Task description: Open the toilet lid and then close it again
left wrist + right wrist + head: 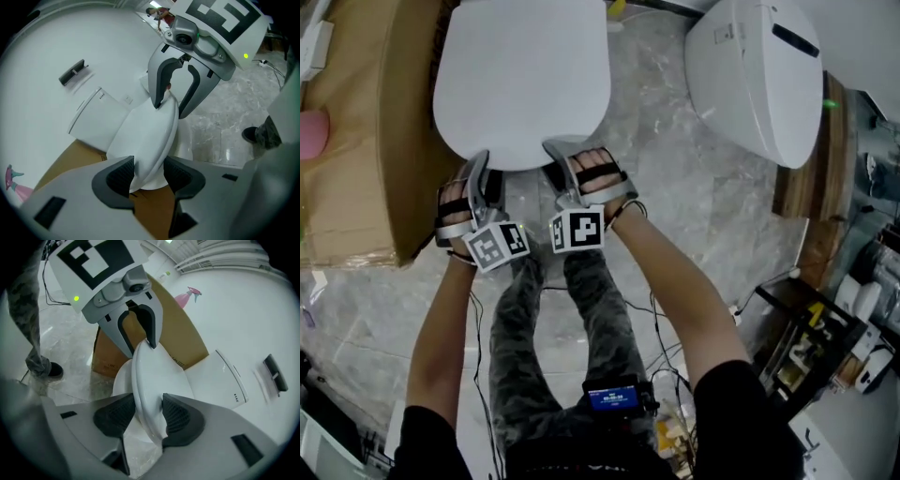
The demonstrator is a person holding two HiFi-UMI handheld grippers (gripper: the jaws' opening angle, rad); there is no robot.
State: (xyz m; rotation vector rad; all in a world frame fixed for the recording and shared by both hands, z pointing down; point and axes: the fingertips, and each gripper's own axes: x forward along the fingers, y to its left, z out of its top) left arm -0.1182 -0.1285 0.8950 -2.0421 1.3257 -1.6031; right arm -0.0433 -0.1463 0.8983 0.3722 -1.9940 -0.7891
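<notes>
The white toilet lid [521, 75] lies low over its bowl [117, 376], with its front edge toward me. My left gripper [476, 173] holds the left part of that edge; in the left gripper view the lid [150, 136] fills the gap of the gripper [147, 176] and both pads touch it. My right gripper [565, 169] grips the edge a little to the right; in the right gripper view the lid [154, 376] sits pinched in the gripper [147, 416]. Each gripper view also shows the other gripper [176, 89] [138, 329] farther along the rim.
A second white toilet [759, 75] stands to the right. A large cardboard box [366, 141] stands close on the left, with a pink object [311, 131] on it. The person's sandalled feet [600, 173] are under the grippers. Cables [666, 356] trail over the marble floor, and a rack [825, 337] is at the right.
</notes>
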